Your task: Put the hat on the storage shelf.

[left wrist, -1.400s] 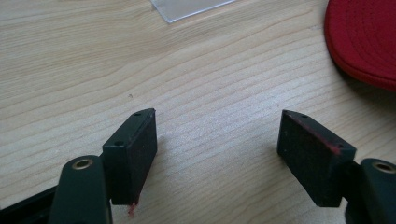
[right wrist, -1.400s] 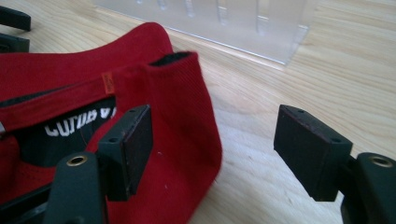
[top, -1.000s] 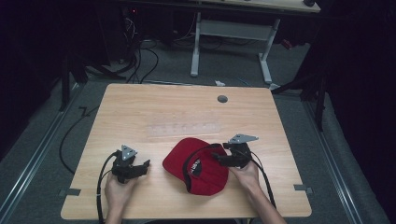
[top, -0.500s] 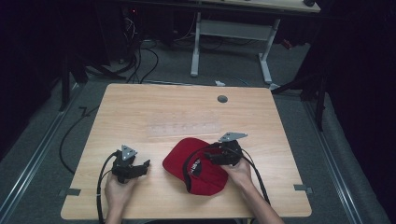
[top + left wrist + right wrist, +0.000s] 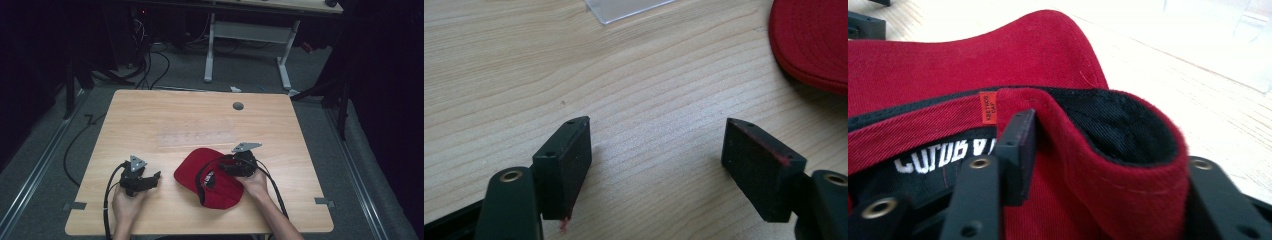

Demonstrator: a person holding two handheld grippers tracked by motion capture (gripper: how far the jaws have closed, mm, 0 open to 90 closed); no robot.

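A red cap (image 5: 192, 167) lies upside down on the wooden table (image 5: 165, 115), front middle, its black lining and white lettering showing. My right gripper (image 5: 220, 170) reaches into it from the right. In the right gripper view the jaws stand apart astride the cap's (image 5: 998, 60) folded side wall: the left jaw is inside against the lining, and the red fabric hides the right jaw's pad. My right gripper (image 5: 1098, 145) is open. My left gripper (image 5: 152, 179) rests low on the table left of the cap, open and holding nothing (image 5: 656, 150), with the cap's brim (image 5: 814, 45) to its upper right.
A clear plastic patch (image 5: 197, 136) is stuck flat on the table beyond the cap. A grey grommet (image 5: 238, 106) sits near the far edge. Cables trail from both grippers toward the front edge. A white desk frame (image 5: 245, 35) stands on the floor behind.
My right gripper has moved left from beside the cap onto its rim, and the side wall is now between its jaws. The left gripper has stayed put.
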